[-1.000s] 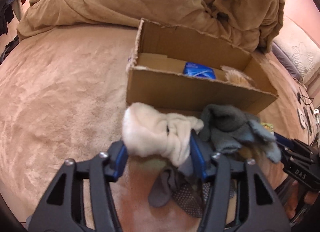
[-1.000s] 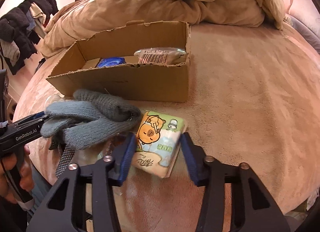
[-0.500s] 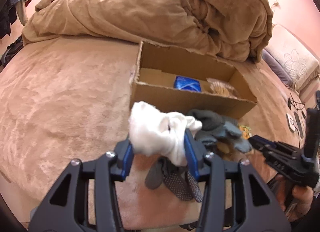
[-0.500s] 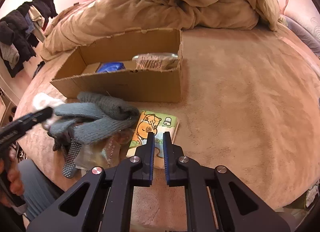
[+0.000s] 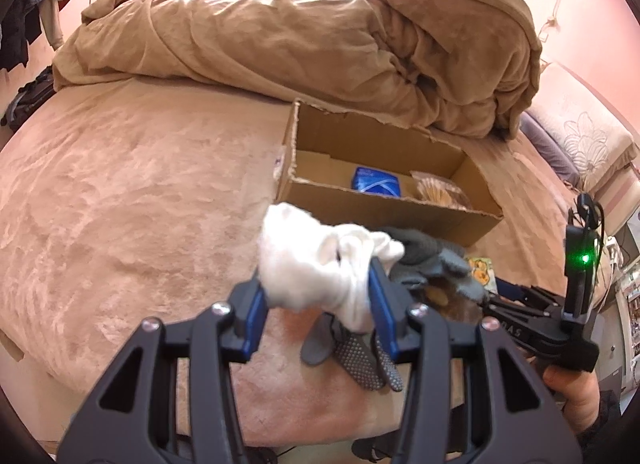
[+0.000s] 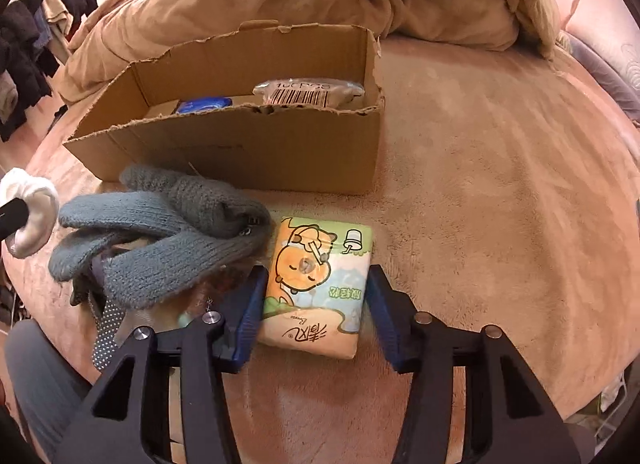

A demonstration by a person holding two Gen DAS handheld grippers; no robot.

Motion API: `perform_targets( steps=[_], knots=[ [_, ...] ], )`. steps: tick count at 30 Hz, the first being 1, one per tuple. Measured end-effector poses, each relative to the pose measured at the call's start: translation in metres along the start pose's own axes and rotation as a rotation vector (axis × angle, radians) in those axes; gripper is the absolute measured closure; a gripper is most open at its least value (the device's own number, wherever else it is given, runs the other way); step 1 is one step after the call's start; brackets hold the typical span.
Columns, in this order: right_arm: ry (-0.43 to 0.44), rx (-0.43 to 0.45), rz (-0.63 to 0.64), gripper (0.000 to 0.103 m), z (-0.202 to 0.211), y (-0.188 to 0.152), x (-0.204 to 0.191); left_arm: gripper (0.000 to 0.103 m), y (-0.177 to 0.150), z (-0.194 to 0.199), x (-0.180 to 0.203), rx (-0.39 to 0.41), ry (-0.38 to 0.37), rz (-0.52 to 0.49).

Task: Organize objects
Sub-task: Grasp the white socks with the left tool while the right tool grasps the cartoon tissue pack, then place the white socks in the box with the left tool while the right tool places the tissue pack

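My left gripper (image 5: 316, 304) is shut on a white sock bundle (image 5: 316, 268) and holds it above the bed, in front of an open cardboard box (image 5: 384, 212). The bundle also shows at the left edge of the right wrist view (image 6: 30, 220). My right gripper (image 6: 316, 304) is open, with its jaws on either side of a tissue pack printed with an orange cartoon animal (image 6: 320, 284) that lies on the bed. Grey knit gloves (image 6: 168, 240) lie left of the pack. The box (image 6: 240, 144) holds a blue packet (image 6: 202, 104) and a barcoded packet (image 6: 308, 92).
A rumpled brown duvet (image 5: 300, 36) is piled behind the box. Dotted grey work gloves (image 5: 360, 356) lie near the bed's front edge under the knit gloves. Clothes hang at the far left (image 6: 24, 52). Pillows lie at the right (image 5: 580, 140).
My left gripper has lifted the white sock bundle higher and back from the box. My right gripper, shut half a second ago, has opened around the tissue pack.
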State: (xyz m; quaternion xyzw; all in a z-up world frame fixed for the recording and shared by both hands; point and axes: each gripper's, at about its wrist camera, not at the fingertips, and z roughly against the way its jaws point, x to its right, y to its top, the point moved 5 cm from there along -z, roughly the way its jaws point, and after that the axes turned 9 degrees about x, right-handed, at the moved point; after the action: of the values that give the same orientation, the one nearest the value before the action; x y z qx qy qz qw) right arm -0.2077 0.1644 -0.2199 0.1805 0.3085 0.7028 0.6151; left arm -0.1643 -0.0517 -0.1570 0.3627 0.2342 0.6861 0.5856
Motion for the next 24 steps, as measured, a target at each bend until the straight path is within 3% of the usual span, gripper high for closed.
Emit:
perform_targets(
  steps=[5, 16, 24],
  knots=[
    [0.008, 0.036, -0.029, 0.052, 0.022, 0.009, 0.006, 0.057, 0.007, 0.014, 0.005, 0.019, -0.012, -0.005],
    [0.068, 0.181, -0.025, 0.052, 0.123, 0.052, -0.007, 0.056, 0.037, 0.052, 0.034, 0.076, -0.070, -0.043],
    [0.091, 0.247, 0.009, 0.052, 0.147, 0.084, -0.019, 0.056, 0.077, 0.063, 0.045, 0.134, -0.093, -0.052]
  ],
)
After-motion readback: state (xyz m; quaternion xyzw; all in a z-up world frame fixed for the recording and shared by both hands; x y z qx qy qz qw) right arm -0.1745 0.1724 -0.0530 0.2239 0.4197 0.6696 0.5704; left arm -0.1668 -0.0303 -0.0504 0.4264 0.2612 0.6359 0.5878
